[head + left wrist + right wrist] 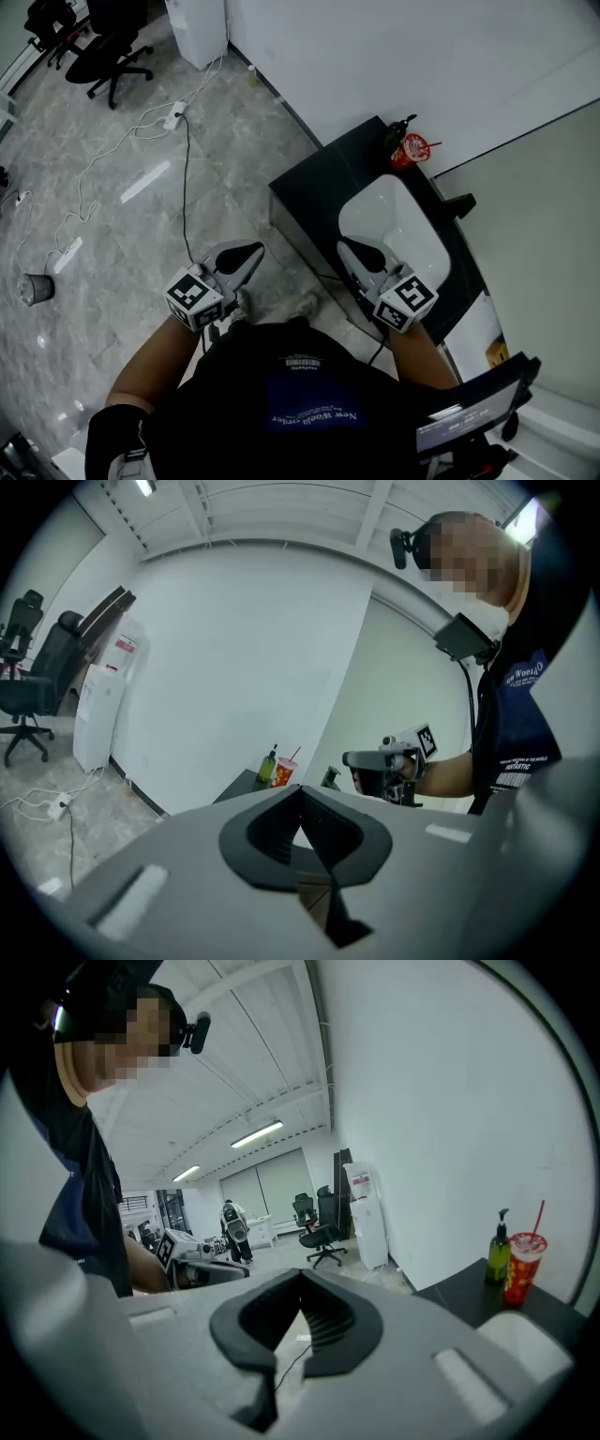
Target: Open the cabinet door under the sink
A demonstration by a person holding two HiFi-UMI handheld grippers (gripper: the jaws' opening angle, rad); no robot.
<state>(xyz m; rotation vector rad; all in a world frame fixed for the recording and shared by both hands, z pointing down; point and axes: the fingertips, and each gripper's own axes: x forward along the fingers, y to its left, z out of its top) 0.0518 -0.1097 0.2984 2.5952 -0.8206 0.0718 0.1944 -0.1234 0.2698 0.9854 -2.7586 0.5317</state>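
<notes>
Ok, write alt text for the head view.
Seen from above, a person holds two shut grippers: the left gripper over the grey floor, the right gripper at the near edge of a white basin set in a black sink cabinet. A red cup stands at the counter's far corner, and cables trail across the floor.

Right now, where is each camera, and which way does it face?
Head view: on the person's head, looking steeply down at floor, sink, left gripper and right gripper; forearms show.
Left gripper view: on that gripper, along its shut jaws towards the white wall; the person's torso shows.
Right gripper view: on that gripper, along its shut jaws towards office chairs; an arm shows.
Shared: both gripper views show the red cup and the other gripper.
</notes>
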